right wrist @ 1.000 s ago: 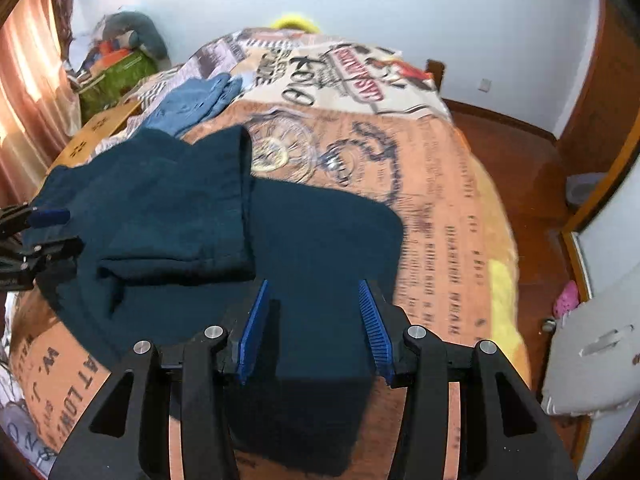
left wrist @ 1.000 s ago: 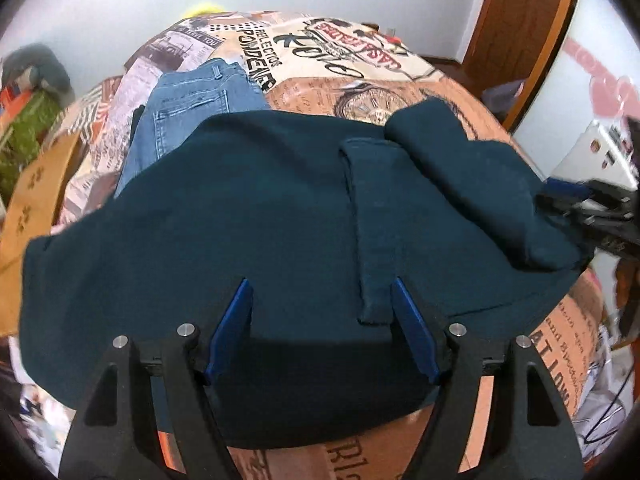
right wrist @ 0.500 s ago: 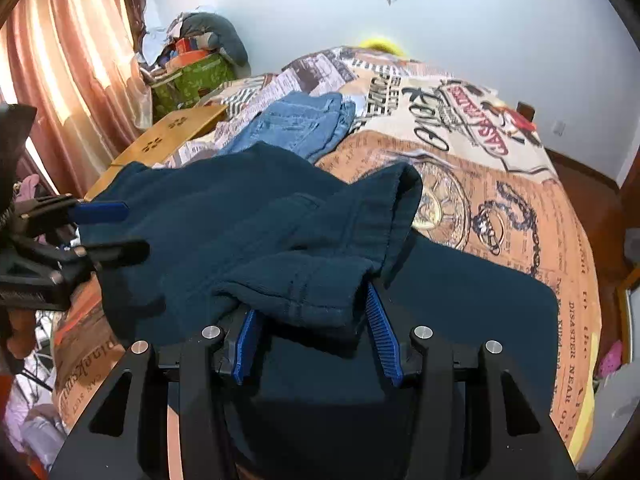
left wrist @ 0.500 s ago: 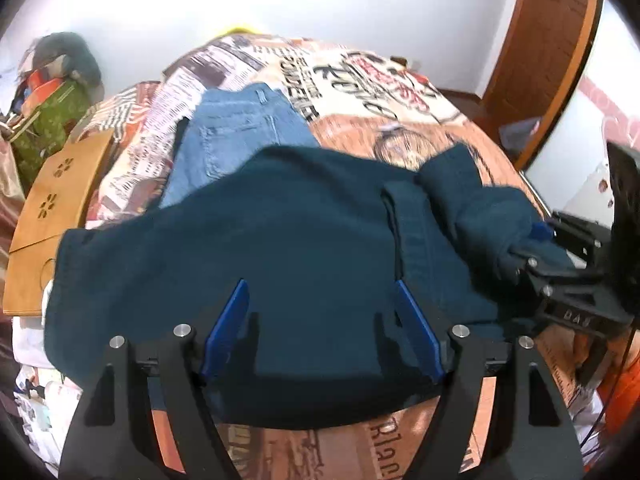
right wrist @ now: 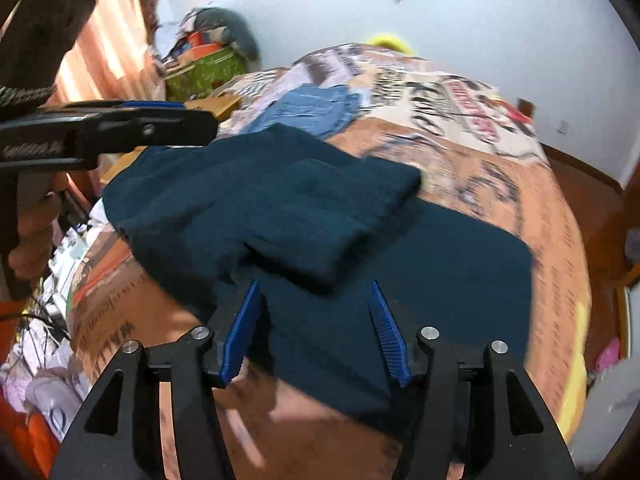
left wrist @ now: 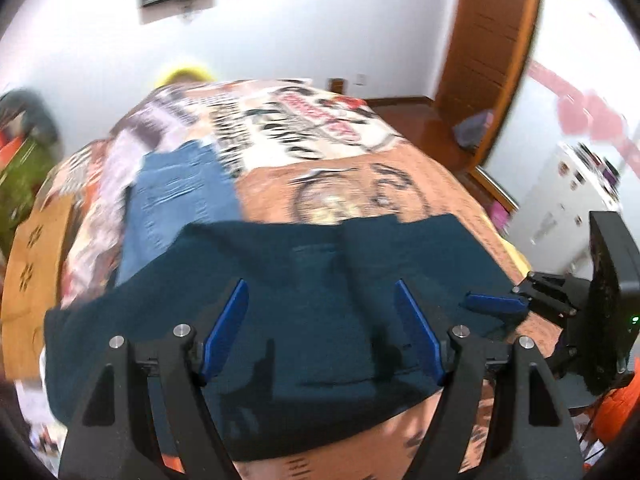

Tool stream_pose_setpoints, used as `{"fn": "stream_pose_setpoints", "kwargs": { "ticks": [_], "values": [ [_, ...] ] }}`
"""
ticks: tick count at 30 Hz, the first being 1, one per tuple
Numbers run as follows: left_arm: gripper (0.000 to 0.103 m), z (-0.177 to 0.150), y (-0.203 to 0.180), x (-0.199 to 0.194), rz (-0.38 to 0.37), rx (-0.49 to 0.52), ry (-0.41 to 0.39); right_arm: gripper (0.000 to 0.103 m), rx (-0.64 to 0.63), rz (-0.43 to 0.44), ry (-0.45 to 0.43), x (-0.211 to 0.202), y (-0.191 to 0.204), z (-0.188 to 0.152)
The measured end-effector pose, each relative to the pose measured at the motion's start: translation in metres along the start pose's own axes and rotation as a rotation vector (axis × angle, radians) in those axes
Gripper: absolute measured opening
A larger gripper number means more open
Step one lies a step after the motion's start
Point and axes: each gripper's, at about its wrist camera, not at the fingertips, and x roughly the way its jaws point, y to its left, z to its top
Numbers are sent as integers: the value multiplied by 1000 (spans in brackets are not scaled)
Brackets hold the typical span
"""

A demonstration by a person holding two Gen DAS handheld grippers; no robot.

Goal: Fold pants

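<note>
Lying on the bed are the dark teal pants, spread out just ahead of both pairs of fingers. The left gripper is hovering over the near part of the pants with its fingers spread wide and holding nothing. The right gripper is doing the same from the other side, fingers apart and empty, with dark cloth showing between them and below them.

Both grippers are probably sitting this way because one fold looks done. Ahead of the right fingers, one part of the pants is lying doubled over on top of the flat part, making a thick, soft pile with a rounded edge. The flat part is reaching out past the right finger. I think open fingers over the cloth mean the person is getting ready to pick a new spot to pinch.

The pants are looking a bit lumpy, not smooth. From the left view a long seam or flap is running toward the fingers, and the far edge is lying almost straight across the bed. Both pictures are blurry, so small wrinkles are hard to see.

Blue jeans are lying beyond the pants, farther from the fingers, partly tucked under the dark cloth.
</note>
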Motion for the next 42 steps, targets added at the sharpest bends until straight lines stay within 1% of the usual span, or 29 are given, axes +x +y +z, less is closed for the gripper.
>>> {"fn": "stream_pose_setpoints", "kwargs": {
  "ticks": [3, 5, 7, 8, 10, 11, 13, 15, 18, 24, 25, 27, 30, 32, 35, 37, 40, 42],
  "values": [
    [77, 4, -32, 17, -10, 79, 30, 54, 52, -62, -11, -22, -21, -15],
    [78, 4, -53, 34, -13, 121, 67, 54, 94, -96, -17, -32, -35, -23],
    [81, 4, -70, 50, -2, 141, 106, 54, 135, -127, -25, -39, -50, -30],
    [81, 4, -79, 59, 18, 154, 119, 54, 162, -136, -27, -41, -57, -33],
    [81, 1, -91, 75, 89, 201, 130, 54, 207, -135, -27, -41, -67, -36],
    [81, -1, -96, 81, 147, 229, 124, 54, 221, -134, -29, -41, -70, -36],
    [81, -5, -99, 86, 243, 276, 79, 54, 233, -127, -40, -39, -72, -36],
    [81, -7, -93, 89, 317, 298, 66, 54, 242, -113, -47, -36, -73, -36],
    [81, -5, -68, 83, 308, 236, 76, 54, 240, -98, -48, -31, -73, -35],
    [81, -9, 8, 59, 345, 67, 91, 54, 225, -88, -48, -27, -69, -31],
    [81, -12, 25, 56, 352, 28, 101, 54, 224, -87, -49, -26, -68, -31],
    [81, -20, 51, 51, 343, -42, 128, 54, 224, -87, -49, -25, -68, -31],
    [81, -32, 74, 50, 334, -95, 165, 54, 229, -93, -44, -23, -67, -31],
    [81, -40, 79, 45, 332, -102, 168, 54, 238, -96, -42, -23, -69, -31],
    [81, -46, 77, 36, 282, -116, 164, 54, 244, -111, -36, -26, -69, -34],
    [81, -47, 73, 25, 240, -138, 142, 54, 250, -117, -32, -29, -69, -37],
    [81, -45, 65, 9, 241, -168, 81, 54, 254, -134, -20, -36, -69, -46],
    [81, -43, 59, 0, 221, -181, 48, 59, 259, -142, -17, -40, -69, -51]
  ]
}}
